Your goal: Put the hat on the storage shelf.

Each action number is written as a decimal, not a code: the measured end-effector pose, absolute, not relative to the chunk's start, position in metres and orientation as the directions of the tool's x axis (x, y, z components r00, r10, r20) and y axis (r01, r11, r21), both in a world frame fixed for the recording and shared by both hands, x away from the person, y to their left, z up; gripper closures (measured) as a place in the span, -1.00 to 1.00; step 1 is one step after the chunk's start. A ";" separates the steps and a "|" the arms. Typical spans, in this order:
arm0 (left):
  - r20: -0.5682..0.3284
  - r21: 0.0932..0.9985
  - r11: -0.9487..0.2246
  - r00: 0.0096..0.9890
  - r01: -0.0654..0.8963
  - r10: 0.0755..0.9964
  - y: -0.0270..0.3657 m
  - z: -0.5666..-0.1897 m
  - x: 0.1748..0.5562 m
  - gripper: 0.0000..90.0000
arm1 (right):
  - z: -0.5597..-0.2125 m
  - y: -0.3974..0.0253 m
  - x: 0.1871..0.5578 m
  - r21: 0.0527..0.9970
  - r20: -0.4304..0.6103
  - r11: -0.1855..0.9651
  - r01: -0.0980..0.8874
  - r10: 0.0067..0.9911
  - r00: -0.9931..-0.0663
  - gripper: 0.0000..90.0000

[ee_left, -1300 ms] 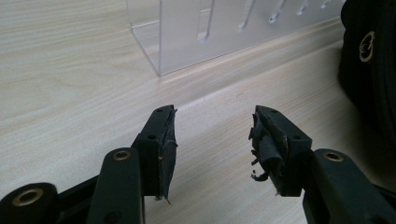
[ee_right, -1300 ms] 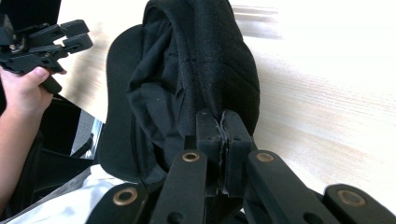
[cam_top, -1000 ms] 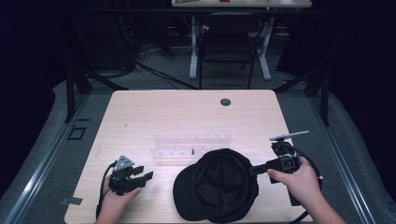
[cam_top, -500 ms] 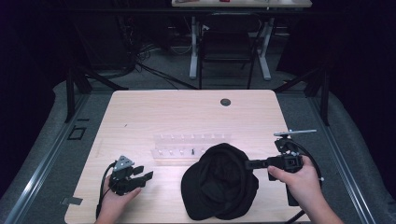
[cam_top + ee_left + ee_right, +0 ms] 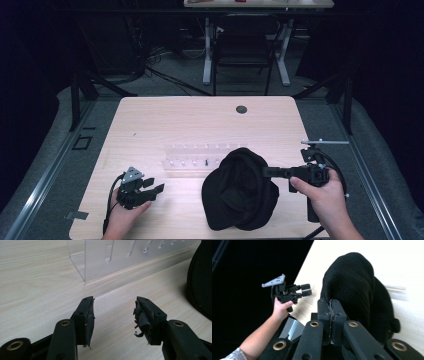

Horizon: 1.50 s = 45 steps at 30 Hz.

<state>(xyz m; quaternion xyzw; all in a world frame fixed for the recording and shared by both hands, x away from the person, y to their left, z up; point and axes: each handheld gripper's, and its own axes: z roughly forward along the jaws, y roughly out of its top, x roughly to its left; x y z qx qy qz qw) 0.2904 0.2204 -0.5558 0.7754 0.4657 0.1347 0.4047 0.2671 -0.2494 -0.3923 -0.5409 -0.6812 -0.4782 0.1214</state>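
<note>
My right claw (image 5: 269, 172) clamped on edge of black cap (image 5: 240, 190), jaws pressed together over fabric, cap partly lifted off desk (image 5: 150, 125). Cap sits just in front of clear rack (image 5: 200, 156), touching its right end. My left claw (image 5: 156, 189) left of cap, well apart, jaws spread, nothing between.

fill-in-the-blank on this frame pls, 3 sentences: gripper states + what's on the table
1. The right gripper is shut on the edge of a black ____.
2. The left gripper rests on the wooden table with its jaws ____.
3. Behind the hat lies a clear ____ rack with slots.

Missing words: hat; open; plastic
</note>
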 end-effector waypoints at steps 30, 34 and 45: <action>-0.172 0.757 -0.236 0.534 0.609 0.827 0.218 -0.556 0.290 0.10 | -0.338 -0.259 0.266 0.621 0.674 -0.156 0.768 0.607 -0.421 0.97; -0.169 0.759 -0.239 0.537 0.606 0.826 0.219 -0.556 0.290 0.10 | -0.333 -0.257 0.268 0.635 0.669 -0.164 0.755 0.605 -0.432 0.98; -0.166 0.763 -0.236 0.536 0.601 0.828 0.219 -0.555 0.290 0.10 | -0.318 -0.254 0.277 0.657 0.658 -0.182 0.732 0.612 -0.438 0.97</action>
